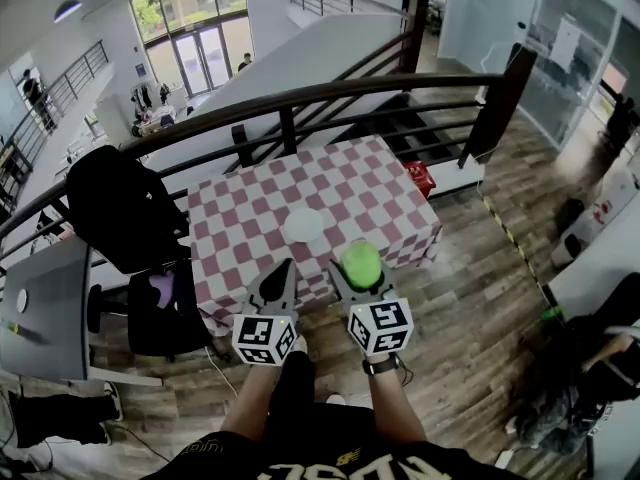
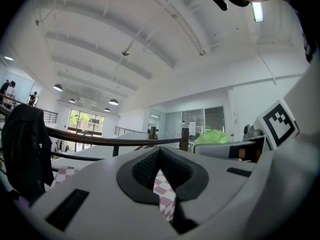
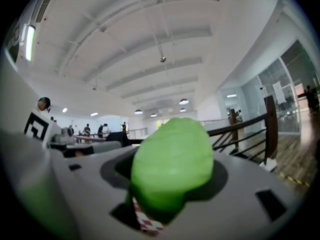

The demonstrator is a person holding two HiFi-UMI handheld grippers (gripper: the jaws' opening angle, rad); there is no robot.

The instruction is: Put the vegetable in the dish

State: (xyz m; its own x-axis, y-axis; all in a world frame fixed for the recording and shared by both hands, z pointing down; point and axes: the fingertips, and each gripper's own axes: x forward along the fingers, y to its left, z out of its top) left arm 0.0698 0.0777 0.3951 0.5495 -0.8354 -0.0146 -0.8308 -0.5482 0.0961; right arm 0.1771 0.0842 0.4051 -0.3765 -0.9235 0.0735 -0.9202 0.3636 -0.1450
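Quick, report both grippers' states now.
Left gripper: closed, empty.
Right gripper: closed on the green vegetable.

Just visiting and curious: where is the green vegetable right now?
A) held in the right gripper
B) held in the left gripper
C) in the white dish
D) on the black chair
A: the green vegetable sits clamped in the jaws of the right gripper, short of the white dish, which holds nothing.

saw bare checked tablecloth (image 1: 350, 193) all round the white dish (image 1: 303, 225), open from the near edge. met a dark railing (image 1: 290, 103) just behind the table, a black coat (image 1: 120, 208) at left, a chair (image 1: 165, 313) below it.
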